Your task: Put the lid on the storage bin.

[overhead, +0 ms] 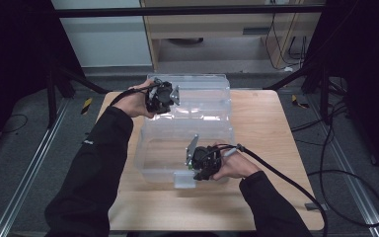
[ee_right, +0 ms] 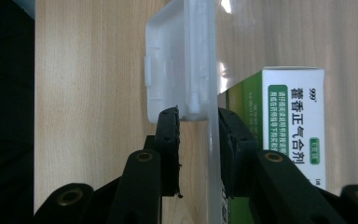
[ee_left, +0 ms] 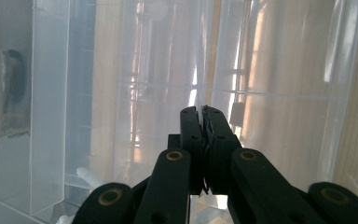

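Note:
A clear plastic storage box [overhead: 150,148] stands on the wooden table [overhead: 266,128] with its lid [overhead: 205,91] swung back behind it. My left gripper [overhead: 170,101] is at the lid's left side. In the left gripper view it [ee_left: 203,112] is shut on the lid's thin clear edge [ee_left: 199,70]. My right gripper [overhead: 193,172] is at the box's near wall, beside the white latch [overhead: 184,180]. In the right gripper view its jaws [ee_right: 198,116] straddle and pinch that wall [ee_right: 213,70] just below the latch [ee_right: 168,70]. A green and white medicine carton [ee_right: 293,126] lies inside the box.
The table's near edge runs just below the box. Black cables [overhead: 286,177] trail from the right gripper over the table's right side to the floor. Dark frame legs [overhead: 74,79] stand at the table's far corners. A wooden cabinet [overhead: 217,29] is beyond.

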Demonstrator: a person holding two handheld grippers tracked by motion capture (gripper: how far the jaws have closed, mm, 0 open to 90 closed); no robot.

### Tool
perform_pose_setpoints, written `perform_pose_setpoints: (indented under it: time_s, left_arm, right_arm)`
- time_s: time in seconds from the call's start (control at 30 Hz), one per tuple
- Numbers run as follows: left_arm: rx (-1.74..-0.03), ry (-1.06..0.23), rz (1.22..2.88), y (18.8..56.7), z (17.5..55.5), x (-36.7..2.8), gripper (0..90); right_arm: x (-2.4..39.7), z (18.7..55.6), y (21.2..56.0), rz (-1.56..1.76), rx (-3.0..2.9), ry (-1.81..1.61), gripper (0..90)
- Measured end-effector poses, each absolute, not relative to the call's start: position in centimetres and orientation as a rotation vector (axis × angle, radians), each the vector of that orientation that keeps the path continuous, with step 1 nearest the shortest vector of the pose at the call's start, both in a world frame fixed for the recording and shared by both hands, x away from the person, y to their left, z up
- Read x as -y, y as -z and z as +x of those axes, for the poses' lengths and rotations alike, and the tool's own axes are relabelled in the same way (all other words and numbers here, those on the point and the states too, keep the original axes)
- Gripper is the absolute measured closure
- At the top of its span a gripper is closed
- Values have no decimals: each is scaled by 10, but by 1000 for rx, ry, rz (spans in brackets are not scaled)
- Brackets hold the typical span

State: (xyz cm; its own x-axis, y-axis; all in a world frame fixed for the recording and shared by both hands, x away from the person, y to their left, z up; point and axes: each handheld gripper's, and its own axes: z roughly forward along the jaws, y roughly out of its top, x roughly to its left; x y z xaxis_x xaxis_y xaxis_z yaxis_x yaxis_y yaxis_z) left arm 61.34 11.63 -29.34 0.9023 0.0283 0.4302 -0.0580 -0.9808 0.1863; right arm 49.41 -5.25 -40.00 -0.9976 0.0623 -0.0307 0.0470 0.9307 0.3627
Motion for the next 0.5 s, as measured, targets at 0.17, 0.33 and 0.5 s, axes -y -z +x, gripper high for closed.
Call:
perform_pose_setpoints:
  time_s: [0.17, 0.33, 0.5]
  left_arm:
    - [32, -653, 2875, 291, 608, -116, 879]
    - [19, -649, 2860, 291, 601, -117, 879]
    - [30, -667, 2854, 290, 595, -117, 880]
  right_arm:
    - [52, 493, 400, 95, -3040, -571, 716]
    - [53, 493, 401, 92, -3037, -586, 716]
    - [54, 493, 401, 101, -3032, -593, 716]
